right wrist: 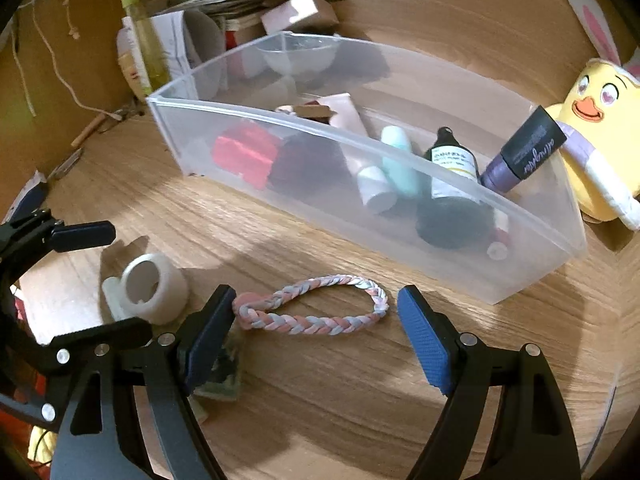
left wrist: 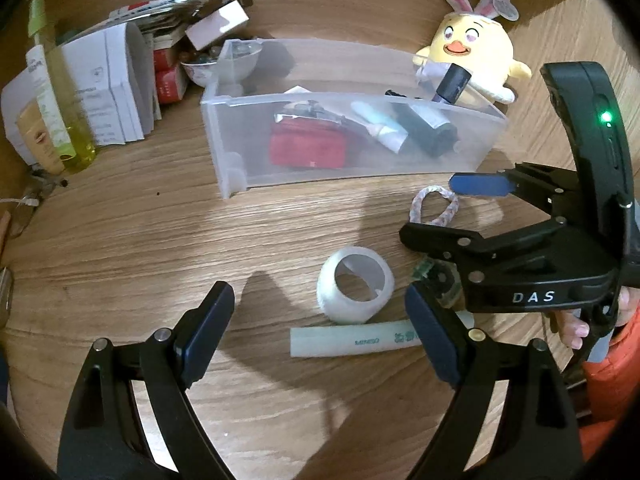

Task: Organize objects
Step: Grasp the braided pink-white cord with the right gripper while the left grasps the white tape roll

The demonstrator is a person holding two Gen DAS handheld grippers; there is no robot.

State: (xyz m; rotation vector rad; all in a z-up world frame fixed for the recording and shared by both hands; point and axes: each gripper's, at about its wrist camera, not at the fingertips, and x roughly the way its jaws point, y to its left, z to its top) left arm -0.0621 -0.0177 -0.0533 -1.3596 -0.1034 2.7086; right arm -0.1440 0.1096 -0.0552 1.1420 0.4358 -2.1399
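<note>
A white tape roll [left wrist: 354, 290] lies on the wooden tabletop just ahead of my left gripper [left wrist: 320, 320], which is open and holds nothing. A pale green tube [left wrist: 356, 342] lies flat between its fingertips. My right gripper [right wrist: 318, 320] is open over a pink, blue and white braided loop [right wrist: 312, 308], its pads on either side and not pressing on it. The left wrist view has the right gripper [left wrist: 440, 212] straddling the braided loop [left wrist: 434, 204]. In the right wrist view, the left gripper [right wrist: 126, 280] stands around the tape roll [right wrist: 154, 286].
A clear plastic bin [right wrist: 520, 264] behind the loop holds bottles, tubes and a red pouch. A yellow plush chick [left wrist: 476, 52] sits at the bin's far right. Boxes, papers and a yellow bottle [left wrist: 60, 92] crowd the back left. A small green packet [right wrist: 224, 376] lies under the right gripper.
</note>
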